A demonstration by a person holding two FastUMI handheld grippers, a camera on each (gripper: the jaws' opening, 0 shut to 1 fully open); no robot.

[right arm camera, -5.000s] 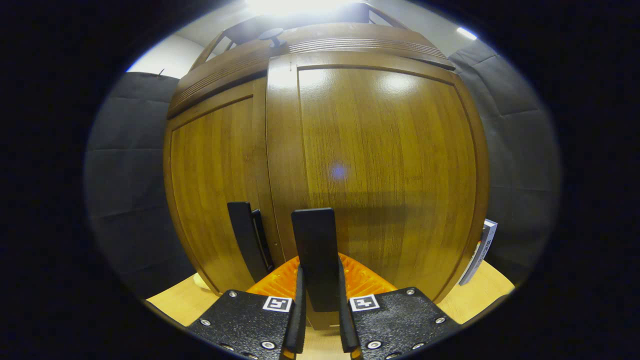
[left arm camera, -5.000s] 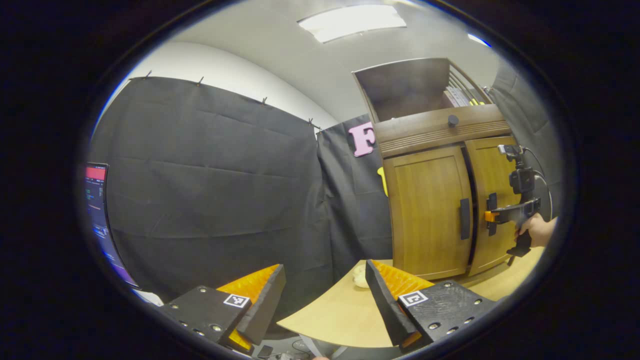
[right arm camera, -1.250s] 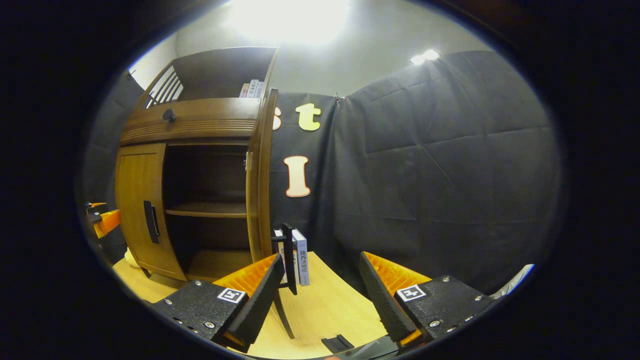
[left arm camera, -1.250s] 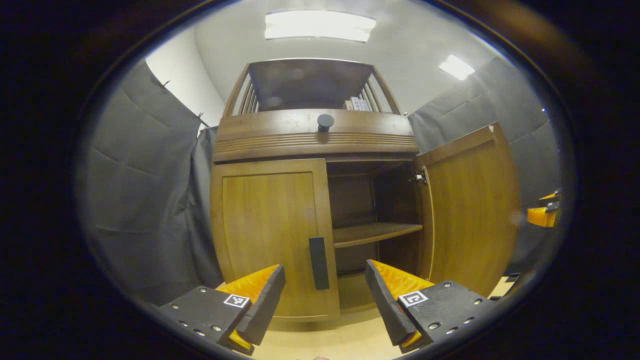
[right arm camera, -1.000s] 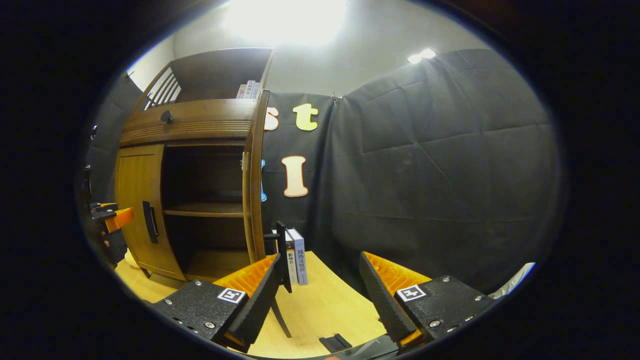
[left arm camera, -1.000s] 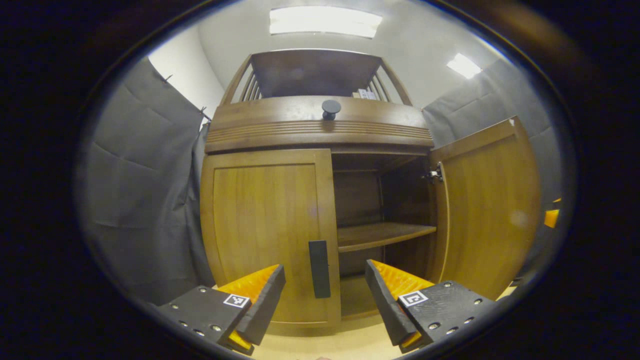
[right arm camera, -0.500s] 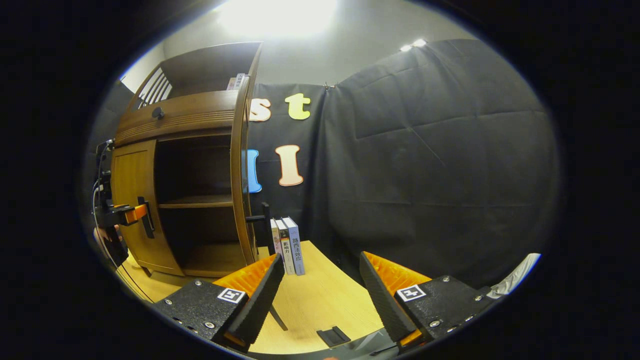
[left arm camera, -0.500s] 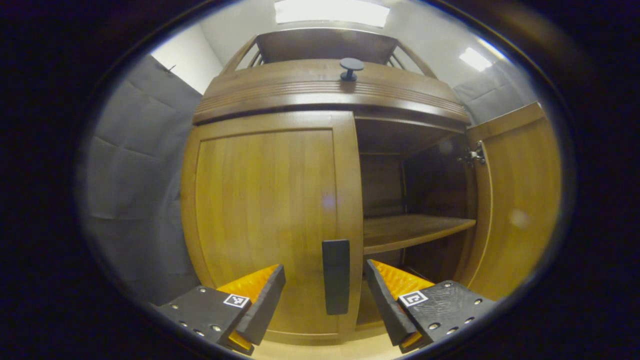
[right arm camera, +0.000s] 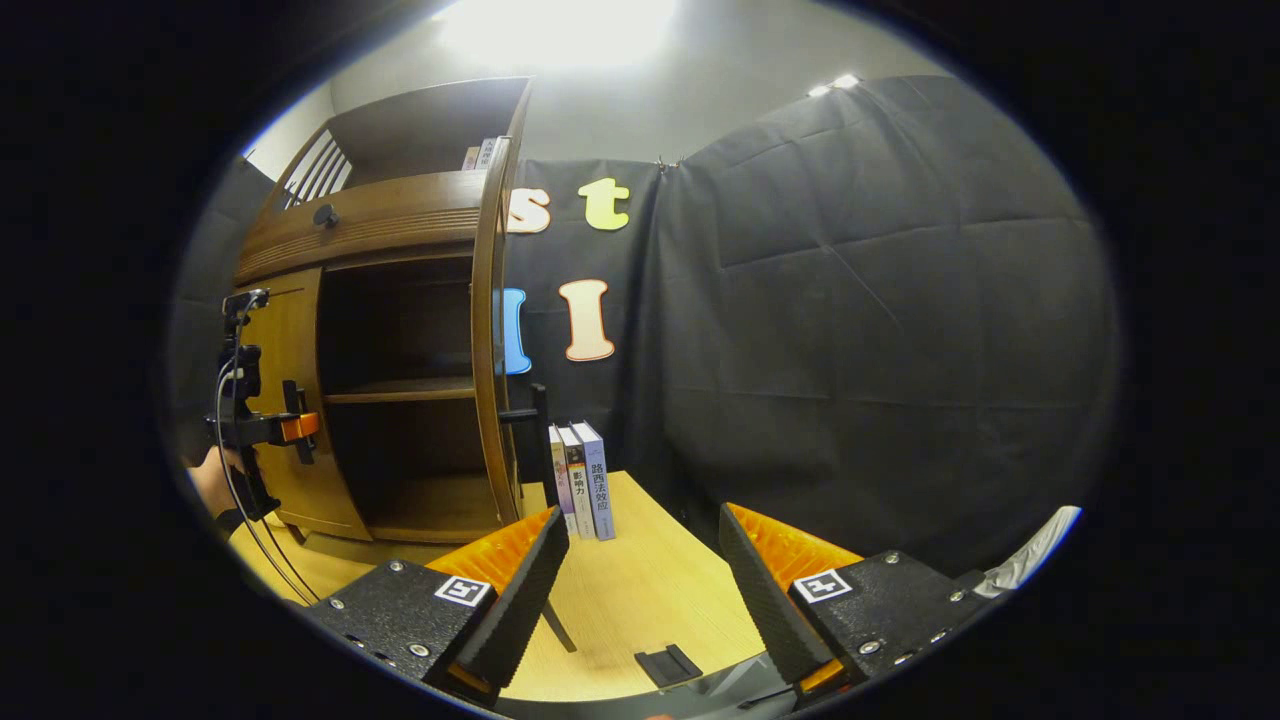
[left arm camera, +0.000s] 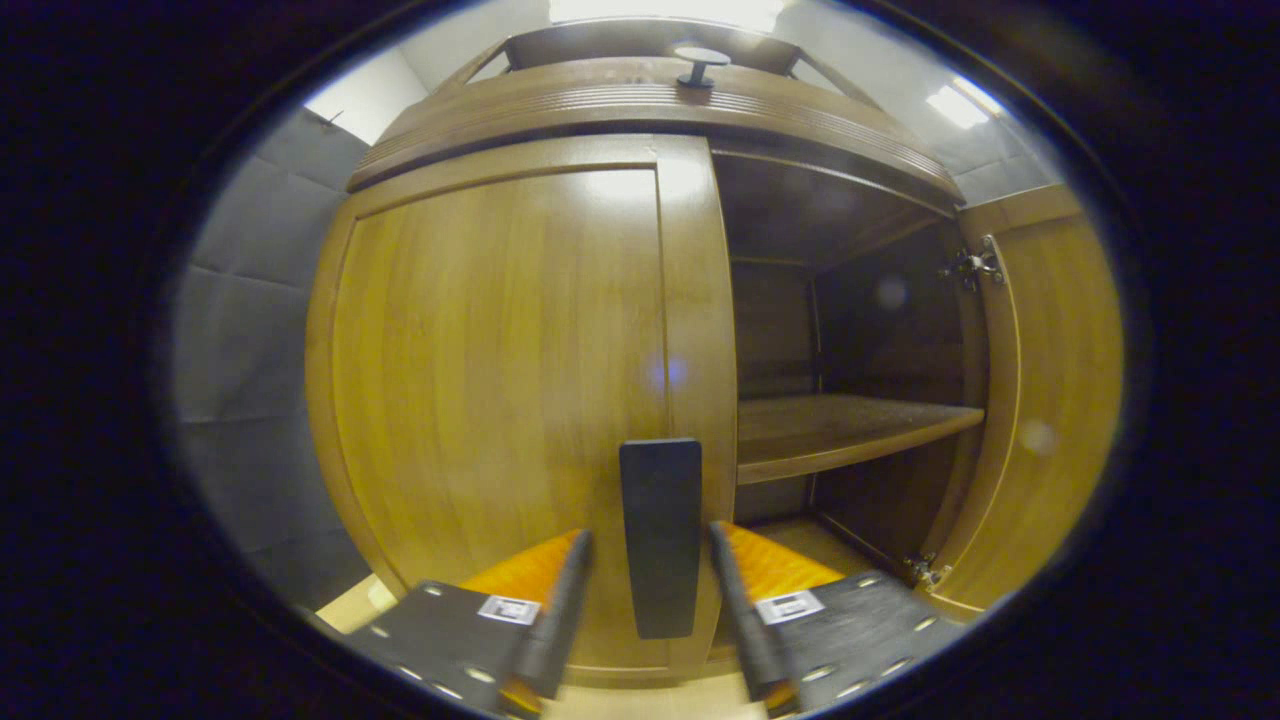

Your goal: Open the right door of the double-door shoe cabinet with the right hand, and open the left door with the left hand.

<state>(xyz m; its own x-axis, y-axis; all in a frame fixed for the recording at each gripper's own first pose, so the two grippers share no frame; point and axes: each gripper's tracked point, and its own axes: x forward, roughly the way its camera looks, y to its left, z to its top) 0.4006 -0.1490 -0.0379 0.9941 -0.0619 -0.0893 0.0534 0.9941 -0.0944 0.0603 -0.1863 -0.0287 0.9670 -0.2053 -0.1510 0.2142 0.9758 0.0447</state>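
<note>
While the right door (left arm camera: 1050, 400) stands swung wide and the right tongs (right arm camera: 640, 580) hang released over the tabletop (right arm camera: 640, 610), the left tongs (left arm camera: 650, 590) straddle the left door's (left arm camera: 500, 380) rigid handle (left arm camera: 660, 535), not visibly clamped, and that stiff hinged panel should swing easily if gripped there

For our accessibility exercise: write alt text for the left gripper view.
The left gripper straddles the dark handle of the closed left door, fingers not yet touching. The right door stands open, showing a bare shelf.

wooden table (right arm camera: 640, 610) — shoe cabinet (right arm camera: 380, 230), books (right arm camera: 585, 480)
</note>
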